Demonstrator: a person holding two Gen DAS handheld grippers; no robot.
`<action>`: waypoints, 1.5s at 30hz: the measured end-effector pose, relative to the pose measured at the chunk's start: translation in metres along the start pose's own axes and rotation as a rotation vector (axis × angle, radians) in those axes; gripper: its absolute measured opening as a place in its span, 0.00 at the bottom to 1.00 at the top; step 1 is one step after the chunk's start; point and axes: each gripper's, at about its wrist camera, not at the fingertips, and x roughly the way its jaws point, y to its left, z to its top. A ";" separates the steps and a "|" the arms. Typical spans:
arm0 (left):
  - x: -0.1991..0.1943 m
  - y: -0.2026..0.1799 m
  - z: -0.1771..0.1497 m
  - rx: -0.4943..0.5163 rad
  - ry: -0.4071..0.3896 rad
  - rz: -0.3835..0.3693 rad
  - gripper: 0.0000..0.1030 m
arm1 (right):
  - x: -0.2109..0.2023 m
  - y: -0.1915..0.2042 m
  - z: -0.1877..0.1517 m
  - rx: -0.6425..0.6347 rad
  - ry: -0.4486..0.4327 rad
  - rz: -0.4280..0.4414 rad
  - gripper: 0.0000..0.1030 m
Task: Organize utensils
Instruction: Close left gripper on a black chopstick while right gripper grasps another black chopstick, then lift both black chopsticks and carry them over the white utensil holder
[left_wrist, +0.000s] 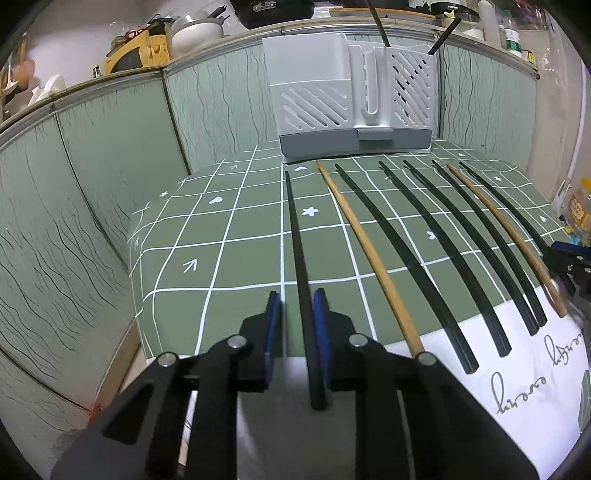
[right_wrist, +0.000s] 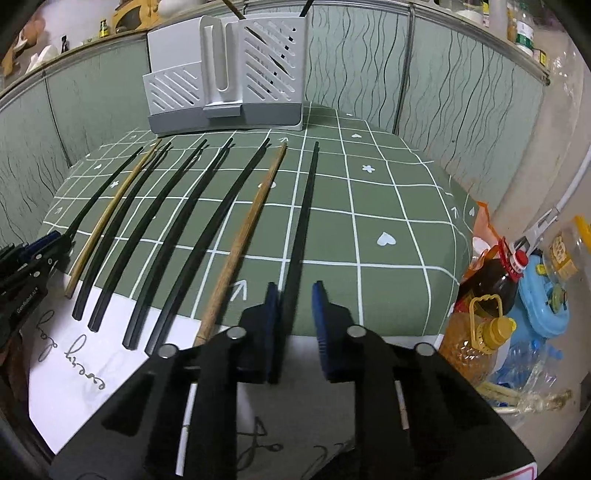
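Observation:
Several black and two wooden chopsticks lie in a row on the green checked tablecloth (left_wrist: 221, 258). My left gripper (left_wrist: 297, 306) is open, its blue pads on either side of the leftmost black chopstick (left_wrist: 295, 236). My right gripper (right_wrist: 295, 299) is open around the rightmost black chopstick (right_wrist: 304, 218), which lies against the left pad. A wooden chopstick (right_wrist: 251, 221) lies just left of it. The white slotted utensil holder (left_wrist: 351, 96) stands at the table's far edge, with two utensils standing in its right compartment; it also shows in the right wrist view (right_wrist: 229, 74).
Green patterned panels (left_wrist: 92, 177) wall the table's left and back. Cookware (left_wrist: 195, 29) sits on the ledge behind. Oil bottles (right_wrist: 484, 295) and a blue plastic item (right_wrist: 543, 291) stand off the table's right edge. The left gripper shows at the right view's left edge (right_wrist: 33, 266).

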 end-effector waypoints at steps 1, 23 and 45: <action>0.000 0.001 0.000 -0.003 0.001 0.005 0.08 | 0.000 -0.001 -0.001 0.009 -0.002 -0.008 0.08; -0.030 0.034 0.024 -0.107 -0.019 -0.108 0.06 | -0.042 -0.026 0.021 0.069 -0.071 0.054 0.06; -0.083 0.065 0.077 -0.121 -0.105 -0.164 0.06 | -0.105 -0.040 0.077 0.031 -0.219 0.067 0.06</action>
